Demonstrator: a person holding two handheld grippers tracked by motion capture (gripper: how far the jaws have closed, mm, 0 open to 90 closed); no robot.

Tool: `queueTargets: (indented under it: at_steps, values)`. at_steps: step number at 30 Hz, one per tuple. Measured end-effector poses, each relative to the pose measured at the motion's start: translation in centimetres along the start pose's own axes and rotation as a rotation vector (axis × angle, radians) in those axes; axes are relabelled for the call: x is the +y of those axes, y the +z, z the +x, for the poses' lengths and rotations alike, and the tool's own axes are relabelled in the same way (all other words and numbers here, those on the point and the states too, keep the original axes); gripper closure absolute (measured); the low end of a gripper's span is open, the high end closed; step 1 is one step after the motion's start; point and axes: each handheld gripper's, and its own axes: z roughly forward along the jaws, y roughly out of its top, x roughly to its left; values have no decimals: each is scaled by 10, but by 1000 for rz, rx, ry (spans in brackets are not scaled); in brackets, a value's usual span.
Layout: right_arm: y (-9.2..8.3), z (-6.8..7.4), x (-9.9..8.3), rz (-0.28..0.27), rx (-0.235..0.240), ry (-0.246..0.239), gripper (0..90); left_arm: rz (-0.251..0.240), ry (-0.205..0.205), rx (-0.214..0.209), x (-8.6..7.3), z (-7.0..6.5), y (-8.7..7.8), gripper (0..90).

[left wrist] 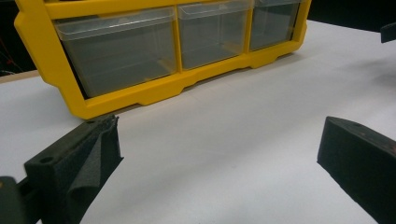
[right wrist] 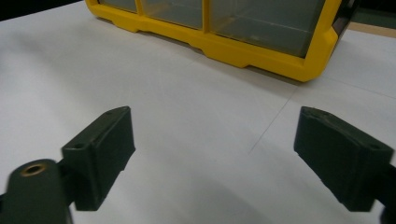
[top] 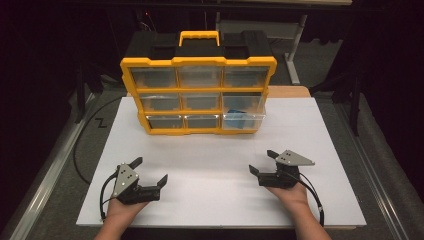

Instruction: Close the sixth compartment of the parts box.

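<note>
Yellow-framed drawer organiser (top: pixel 198 95), nine clear drawers, black top with yellow handle: upright at the far middle of the white counter (top: pixel 220 170); blue contents in the lower-right drawer (top: pixel 242 119). Left gripper (top: pixel 150 172) and right gripper (top: pixel 263 162): near edge, well apart, both released, jaws spread, holding nothing.

Blue contents (top: pixel 239 119) of the organizer's (top: pixel 198 95) bottom-right drawer too blurred to identify; its top cropped in both gripper views
</note>
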Motion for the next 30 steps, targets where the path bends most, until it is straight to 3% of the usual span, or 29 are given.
queueTargets:
  at_steps: [4,12,23,30]
  values:
    - [-2,0,-1,-7,17,19,204,-7,-22,3,0,2,0,3]
    - [-4,-1,-2,-22,15,19,380,-4,-14,-1,0,2,1,3]
    - [-7,-1,-3,-36,-27,32,670,-5,-15,-2,0,2,0,3]
    - [-7,1,-3,-34,-44,22,803,-5,-13,-5,0,2,0,3]
